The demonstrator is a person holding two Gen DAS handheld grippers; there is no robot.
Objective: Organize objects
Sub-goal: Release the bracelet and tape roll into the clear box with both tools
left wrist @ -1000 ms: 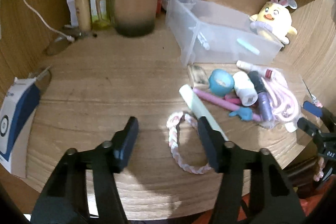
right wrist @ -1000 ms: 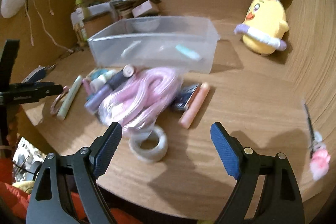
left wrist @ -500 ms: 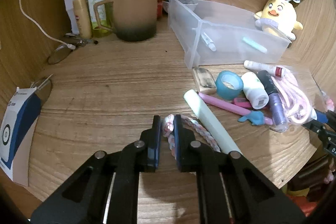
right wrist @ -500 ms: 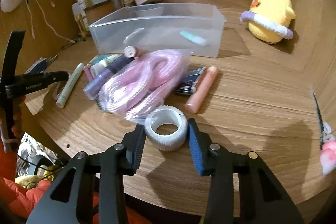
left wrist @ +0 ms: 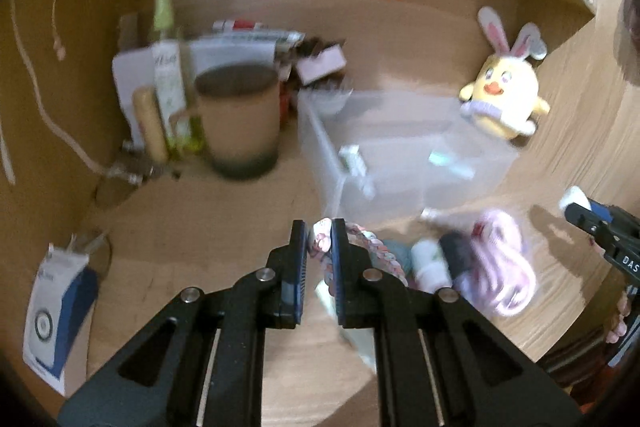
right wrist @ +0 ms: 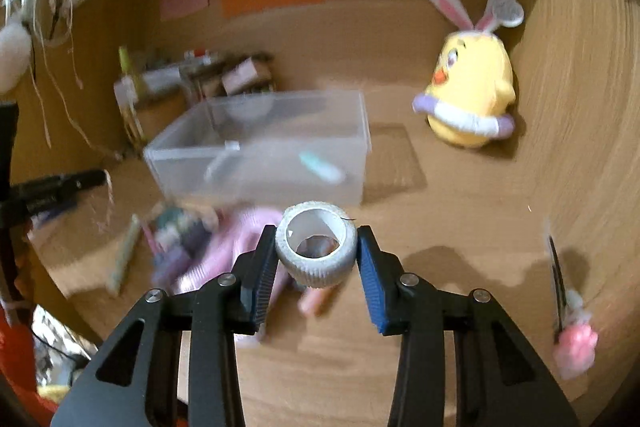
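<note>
My left gripper [left wrist: 319, 243] is shut on a pink and white braided loop [left wrist: 376, 251] and holds it lifted above the desk. My right gripper [right wrist: 316, 247] is shut on a white tape roll [right wrist: 316, 263] and holds it above the desk; it also shows at the right edge of the left wrist view [left wrist: 600, 223]. A clear plastic bin [left wrist: 400, 155] [right wrist: 260, 155] stands beyond both, with a white pen and a teal item inside. A blurred pile of small items, with a pink cord bundle [left wrist: 504, 267] [right wrist: 228, 251], lies in front of the bin.
A brown mug [left wrist: 240, 123], a green bottle [left wrist: 170, 75] and papers stand at the back left. A yellow bunny plush [left wrist: 504, 99] [right wrist: 472, 95] sits in the back right corner. A blue and white box [left wrist: 56, 311] lies at the left. A pink-tipped tool [right wrist: 568, 319] lies at the right.
Both grippers have lifted off the desk, the left with the braided loop and the right with the tape roll. A second ago both were open above these items.
</note>
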